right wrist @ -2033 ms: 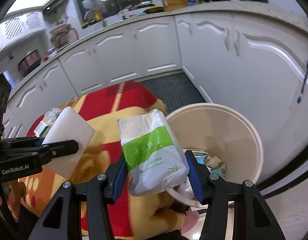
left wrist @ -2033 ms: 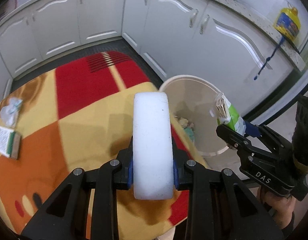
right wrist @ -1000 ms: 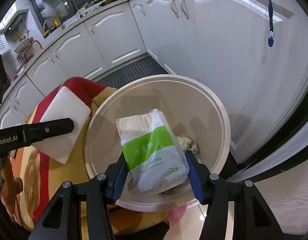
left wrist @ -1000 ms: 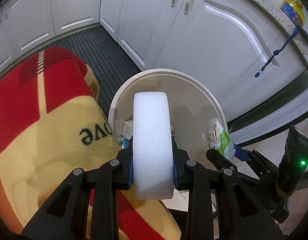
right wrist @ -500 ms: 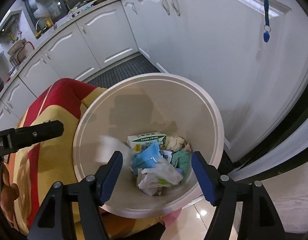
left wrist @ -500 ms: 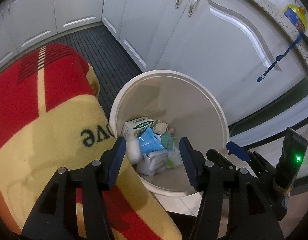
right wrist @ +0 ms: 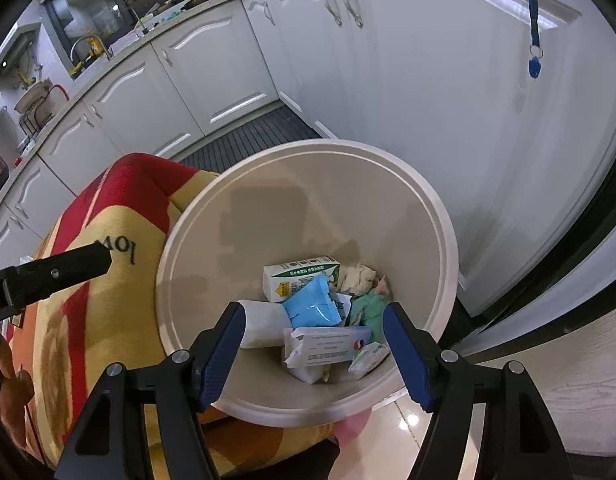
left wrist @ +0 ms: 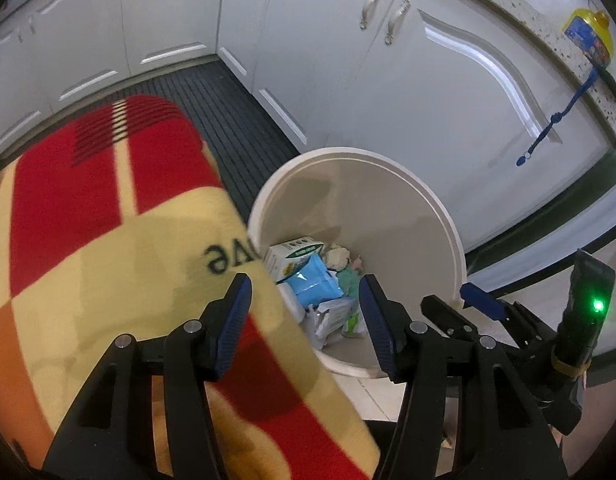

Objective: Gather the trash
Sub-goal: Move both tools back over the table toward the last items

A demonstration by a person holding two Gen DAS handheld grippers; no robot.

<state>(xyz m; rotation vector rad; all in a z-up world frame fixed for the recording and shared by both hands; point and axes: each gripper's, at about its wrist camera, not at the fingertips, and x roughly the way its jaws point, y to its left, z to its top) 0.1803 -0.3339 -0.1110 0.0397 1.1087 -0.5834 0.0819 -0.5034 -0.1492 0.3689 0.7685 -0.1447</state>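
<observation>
1. Left wrist view: left claw [left wrist: 304, 320] is hanging w/ pads spread wide, nothing between them, over the near-left rim of the white bin [left wrist: 448, 224], which sits on the floor against the white cabinets [left wrist: 448, 92].
2. Same view: trash pile [left wrist: 320, 288] is lying at the bin bottom – green-white carton, blue pouch, crumpled paper, white wrappers. The bin's left side is sitting tight against the edge of a red/yellow blanket [left wrist: 108, 248]; what's under the blanket isn't showing.
3. Same view: right claw [left wrist: 478, 300] is poking in from the lower right, just beside the bin's right rim; only one blue pad visible from here.
4. Right wrist view: right claw [right wrist: 312, 344] is gaping too, holding nothing, aiming straight down into the bin [right wrist: 388, 160]. Trash [right wrist: 312, 308] is resting on the bin floor, framed between the pads, well below them.
5. Same view: one black finger of the left claw [right wrist: 64, 268] is reaching in from the left, over the blanket [right wrist: 88, 340] just off the bin's left rim.
6. Step in hand, prob.: drop-off is looking done, since both claws are empty above the bin.
7. Next move, my guess: swinging both back over the blanket to hunt for more litter – none showing in either view, so that needs a fresh look. Pads are already wide enough for a new pick.
</observation>
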